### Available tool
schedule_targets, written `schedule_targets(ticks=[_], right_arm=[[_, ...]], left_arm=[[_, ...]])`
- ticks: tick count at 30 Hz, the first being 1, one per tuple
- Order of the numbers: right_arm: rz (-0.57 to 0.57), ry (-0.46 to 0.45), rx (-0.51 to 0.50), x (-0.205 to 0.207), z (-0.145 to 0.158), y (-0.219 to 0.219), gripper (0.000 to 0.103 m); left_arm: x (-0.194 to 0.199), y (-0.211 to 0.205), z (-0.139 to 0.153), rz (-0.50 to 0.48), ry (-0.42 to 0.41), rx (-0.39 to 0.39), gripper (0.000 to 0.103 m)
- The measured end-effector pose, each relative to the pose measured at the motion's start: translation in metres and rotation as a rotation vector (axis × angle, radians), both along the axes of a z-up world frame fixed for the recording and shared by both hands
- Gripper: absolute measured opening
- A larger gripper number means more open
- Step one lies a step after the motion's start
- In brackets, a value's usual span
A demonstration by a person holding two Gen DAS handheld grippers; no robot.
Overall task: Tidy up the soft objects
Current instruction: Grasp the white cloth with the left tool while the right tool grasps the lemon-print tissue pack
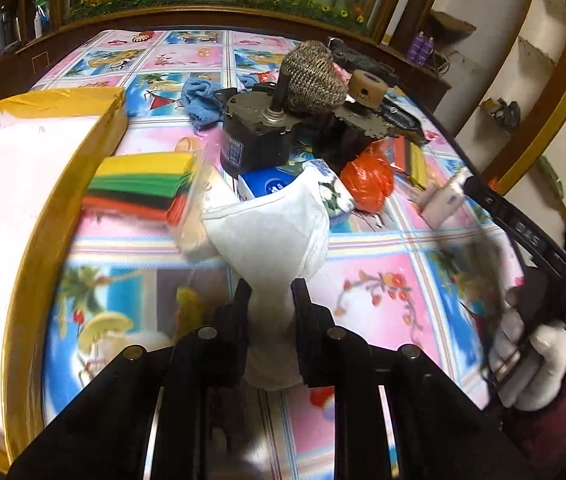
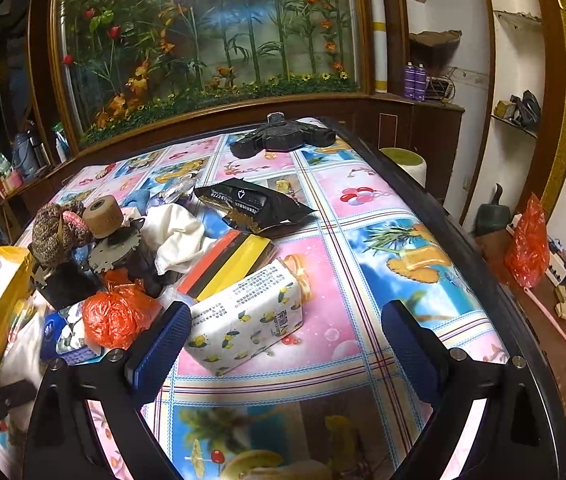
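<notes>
Left claw [image 1: 271,292]: clenched on white cloth [image 1: 267,228], pick-up step. Yellow box [image 1: 63,98] lay to its left; you probably needed to lift across. Right claw [image 2: 283,344]: released, empty.

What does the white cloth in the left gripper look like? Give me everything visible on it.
The white cloth is soft, plain fabric with a stitched hem along its upper edge. The left gripper is shut on its narrow lower part, bunching it between the black fingers, and above them it fans out wide. It stands up over the patterned tablecloth. Its top edge sits in front of a blue tissue pack, with a clear pack of coloured felt sheets just beside it; contact with either is unclear.
</notes>
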State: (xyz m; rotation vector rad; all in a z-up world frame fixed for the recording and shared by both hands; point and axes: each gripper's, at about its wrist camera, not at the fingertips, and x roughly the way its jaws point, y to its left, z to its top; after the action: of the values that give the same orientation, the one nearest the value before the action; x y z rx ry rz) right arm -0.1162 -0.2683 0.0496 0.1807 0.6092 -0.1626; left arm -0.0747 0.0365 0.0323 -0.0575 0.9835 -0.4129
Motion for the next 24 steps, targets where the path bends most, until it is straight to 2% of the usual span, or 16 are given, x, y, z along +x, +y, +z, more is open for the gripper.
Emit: schedule_targets(ticks=[2, 9, 12, 17, 20, 24], right_arm=[[-0.010, -0.010, 0.020, -0.002, 0.001, -0.004, 0.097], [-0.048, -0.042, 0.134, -0.012, 0.003, -0.029, 0.097], [-0.059, -0.011, 0.160, -0.014, 0.008, -0.048, 0.096], [-0.033, 0.055, 0.210, -0.013, 0.023, -0.064, 0.097], [0.028, 0.094, 0.235, -0.005, 0.024, -0.051, 0.097], [0.079, 0.168, 0.278, 0.016, 0.021, -0.024, 0.096]], left_arm=[[-0.006, 0.002, -0.001, 0.001, 0.004, -0.006, 0.018], [0.001, -0.016, -0.008, 0.003, -0.015, 0.061, 0.022], [0.005, -0.021, -0.011, -0.012, -0.014, 0.076, 0.024], [0.009, -0.012, -0.012, -0.003, 0.006, 0.006, 0.024], [0.008, -0.001, -0.011, 0.020, 0.020, -0.039, 0.024], [0.012, 0.005, -0.014, 0.047, 0.036, -0.044, 0.024]])
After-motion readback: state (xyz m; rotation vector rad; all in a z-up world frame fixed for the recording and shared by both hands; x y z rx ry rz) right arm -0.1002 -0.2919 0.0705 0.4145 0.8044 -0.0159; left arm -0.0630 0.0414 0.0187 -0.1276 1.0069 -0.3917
